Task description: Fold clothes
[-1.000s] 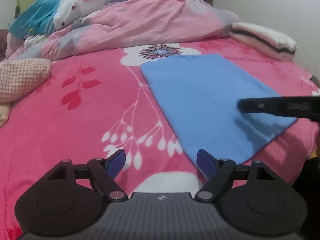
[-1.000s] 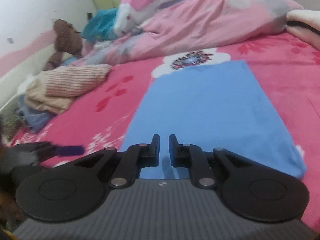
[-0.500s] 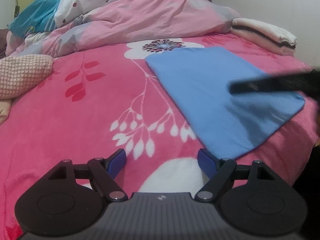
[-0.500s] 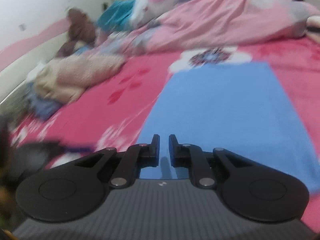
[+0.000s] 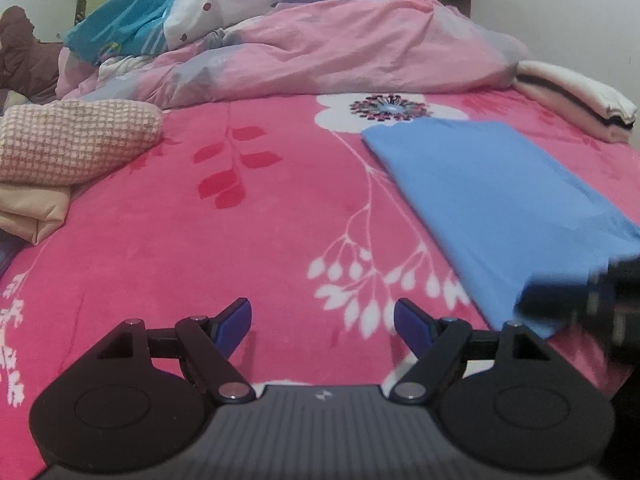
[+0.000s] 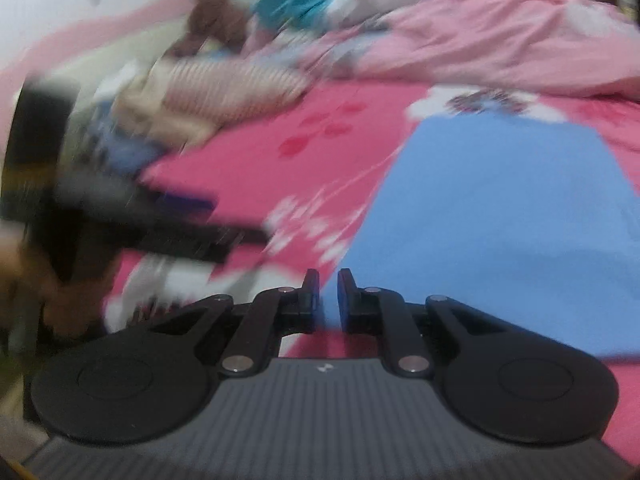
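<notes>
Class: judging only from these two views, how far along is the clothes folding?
Done: the blue cloth lies flat as a neat rectangle on the bed, and a cream stack sits folded behind it. In hand: nothing; the left tongs are open over bare blanket, the right tongs nearly shut and empty. Left: the checked pile at the left, perhaps.

Right wrist view smeared by motion: left tool is just a dark streak left of the blue garment, jaw state unreadable. The striped pile beyond it is blurred, probably folded clothes. In the left wrist view the right tool is a blurred dark shape over the blue garment's near corner, cut off by the right edge.
</notes>
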Tool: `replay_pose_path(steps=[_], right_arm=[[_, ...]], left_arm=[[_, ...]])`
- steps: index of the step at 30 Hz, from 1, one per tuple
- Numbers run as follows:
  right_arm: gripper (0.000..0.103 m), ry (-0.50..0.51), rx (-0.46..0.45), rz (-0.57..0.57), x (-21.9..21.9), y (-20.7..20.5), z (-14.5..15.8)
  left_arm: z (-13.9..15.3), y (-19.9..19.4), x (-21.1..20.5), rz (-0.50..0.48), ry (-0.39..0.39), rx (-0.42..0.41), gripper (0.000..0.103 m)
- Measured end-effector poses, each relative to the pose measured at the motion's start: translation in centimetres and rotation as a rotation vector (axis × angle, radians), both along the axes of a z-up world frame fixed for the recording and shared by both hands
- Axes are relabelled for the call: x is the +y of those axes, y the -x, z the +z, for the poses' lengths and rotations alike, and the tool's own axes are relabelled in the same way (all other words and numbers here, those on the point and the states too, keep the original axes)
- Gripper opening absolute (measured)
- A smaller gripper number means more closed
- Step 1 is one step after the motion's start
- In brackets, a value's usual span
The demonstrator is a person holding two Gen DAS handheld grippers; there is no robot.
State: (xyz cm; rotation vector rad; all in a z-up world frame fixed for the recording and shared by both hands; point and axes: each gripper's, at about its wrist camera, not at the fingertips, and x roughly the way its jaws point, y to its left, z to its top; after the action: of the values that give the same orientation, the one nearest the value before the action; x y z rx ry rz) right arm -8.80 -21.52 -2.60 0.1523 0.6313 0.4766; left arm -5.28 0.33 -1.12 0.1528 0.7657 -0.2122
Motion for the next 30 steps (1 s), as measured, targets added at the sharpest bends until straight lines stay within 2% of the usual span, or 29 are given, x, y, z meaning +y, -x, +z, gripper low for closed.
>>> replay_pose_path(steps=[3, 7, 14, 22, 24, 27, 30], right_arm=[[0.010, -0.001, 0.047, -0.077, -1.6, -0.9, -1.1], [0.010, 0.009, 0.022, 0.032, 0.5, 2.1, -2.3], [0.010, -0.148, -0.009, -0.044, -4.4, 3.1, -0.8], [0.010, -0.270, -0.002, -0.240, -9.0, 1.5, -2.4], [0.010, -0.300, 0.001, -0.290, -10.1, 1.2, -2.8], [0.010, -0.346, 0.004, -0.364, -11.8, 0.6, -3.5], [0.010, -0.391, 0.007, -0.438, -13.5, 0.0, -4.1]], left_arm=[[0.2, 0.3, -0.5, -0.009, 0.001, -0.007, 0.080], [0.1, 0.0, -1.5, -0.023, -0.002, -0.008, 0.080], [0.6, -0.6, -4.7, -0.096, 0.021, -0.042, 0.072], [0.3, 0.8, -9.1, -0.205, 0.112, -0.099, 0.050], [-0.2, 1.4, -10.0, -0.251, 0.098, -0.107, 0.036], [-1.7, 1.2, -11.1, -0.275, 0.047, -0.054, 0.020], [-2.3, 1.6, -10.5, -0.269, 0.042, -0.042, 0.019]])
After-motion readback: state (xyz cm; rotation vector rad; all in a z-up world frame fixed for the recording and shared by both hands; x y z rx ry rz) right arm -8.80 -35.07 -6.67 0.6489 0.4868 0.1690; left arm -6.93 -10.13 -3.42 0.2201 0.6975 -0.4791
